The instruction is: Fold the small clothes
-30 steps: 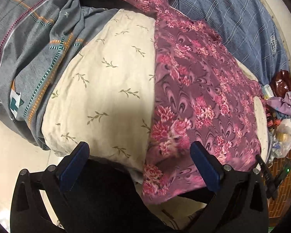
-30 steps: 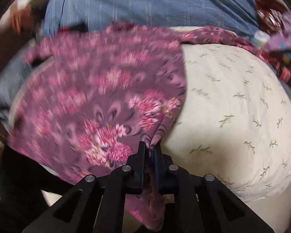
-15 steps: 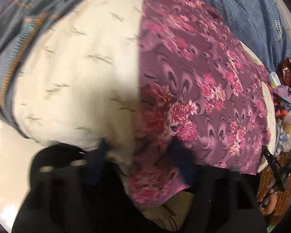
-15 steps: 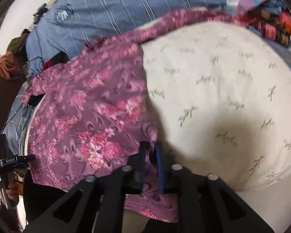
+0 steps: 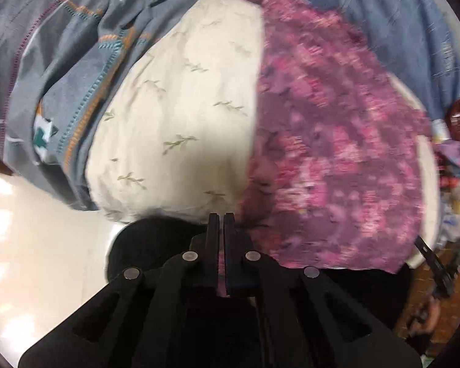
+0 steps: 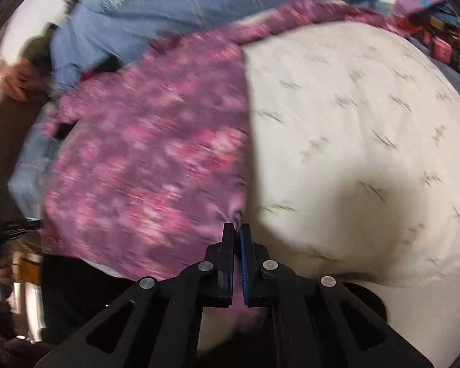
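We have both hand-held grippers, left (image 5: 221, 219) and right (image 6: 236, 229), pinching the floral garment's (image 5: 331, 159) near hem; its long axis stretches ahead of them over the cream pillow (image 5: 181, 128)

Both cameras look steeply down, very close, at the cream leaf-print cushion (image 5: 181, 116). The left wrist view sees the cushion's left side, the right wrist view its right. Both share the purple flowered cloth (image 6: 147, 165) lying on it.
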A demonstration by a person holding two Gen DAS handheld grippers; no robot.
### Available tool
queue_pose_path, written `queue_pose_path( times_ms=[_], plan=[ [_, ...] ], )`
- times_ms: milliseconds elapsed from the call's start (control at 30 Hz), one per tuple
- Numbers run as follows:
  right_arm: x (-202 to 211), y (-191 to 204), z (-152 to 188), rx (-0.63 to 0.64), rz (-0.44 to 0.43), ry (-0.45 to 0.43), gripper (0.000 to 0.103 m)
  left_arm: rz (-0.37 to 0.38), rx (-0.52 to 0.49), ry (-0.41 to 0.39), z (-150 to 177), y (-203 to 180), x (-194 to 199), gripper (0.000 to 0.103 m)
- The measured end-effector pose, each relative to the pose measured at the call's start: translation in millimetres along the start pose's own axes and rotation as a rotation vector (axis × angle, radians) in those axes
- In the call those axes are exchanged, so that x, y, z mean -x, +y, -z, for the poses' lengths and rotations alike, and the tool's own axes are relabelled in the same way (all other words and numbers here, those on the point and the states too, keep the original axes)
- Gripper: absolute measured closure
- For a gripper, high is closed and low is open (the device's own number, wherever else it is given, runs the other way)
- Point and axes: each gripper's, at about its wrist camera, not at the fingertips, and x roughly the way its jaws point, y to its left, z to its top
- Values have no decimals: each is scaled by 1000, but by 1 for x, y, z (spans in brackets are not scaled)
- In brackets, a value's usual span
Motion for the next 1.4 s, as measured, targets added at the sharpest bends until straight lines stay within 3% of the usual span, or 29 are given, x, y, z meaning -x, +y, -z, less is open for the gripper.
queue_pose_path(
  times_ms=[67,100,133,200,300,433,467,500,533,567,633,700,767,833,900,967,1067,1200,1300,1400],
  plan=[
    [11,-4,-15,-54,-27,-72,91,3,-64,-79,-14,-11,17,92],
    [13,-5,-26,-67,-45,-103,84,2,-89,-107,-24,-19,22,72],
    [13,-5,-41,-78,-59,-137,68,-2,-103,-138,-34,-26,25,46],
    [2,-3,-66,-89,-70,-197,46,21,-123,-203,-57,-44,24,31],
    [-38,-5,-100,-108,-55,-224,44,35,-147,-196,-91,-75,-1,31],
    [-92,-6,-126,-105,73,-235,43,-14,-144,-120,-114,-104,-45,31],
    [-95,3,-129,-57,73,-279,49,-35,-144,-100,-118,-109,-55,31],
    [-99,7,-129,-19,28,-256,88,-39,-145,-100,-121,-114,-60,31],
    [-106,13,-132,21,6,-208,100,-46,-145,-111,-123,-117,-62,31],
    [-105,21,-133,58,19,-212,101,-60,-142,-136,-127,-118,-62,31],
    [-96,27,-134,105,24,-292,101,-96,-132,-175,-130,-116,-63,31],
    [-94,12,-134,43,15,-317,101,-140,-118,-162,-133,-111,-80,31],
    [-110,-11,-133,-8,73,-276,101,-190,-161,-194,-132,-115,-85,29],
    [-110,-21,-132,-21,11,-278,101,-232,-229,-182,-130,-126,-85,29],
    [-100,-30,-137,-50,-40,-266,99,-155,-251,-182,-130,-131,-77,29],
    [-80,-58,-146,-141,-79,-329,98,-113,-260,-207,-135,-137,-67,29],
    [-57,-121,-160,-356,-74,-408,87,-100,-259,-259,-154,-148,-62,29],
    [-40,-202,-177,-610,-35,-502,77,-86,-218,-218,-182,-164,-89,29],
    [-47,-236,-190,-744,-96,-536,68,-61,-174,-163,-188,-169,-114,28],
    [-67,-254,-210,-846,-127,-554,53,-115,-223,-205,-185,-184,-118,24]
  ],
)
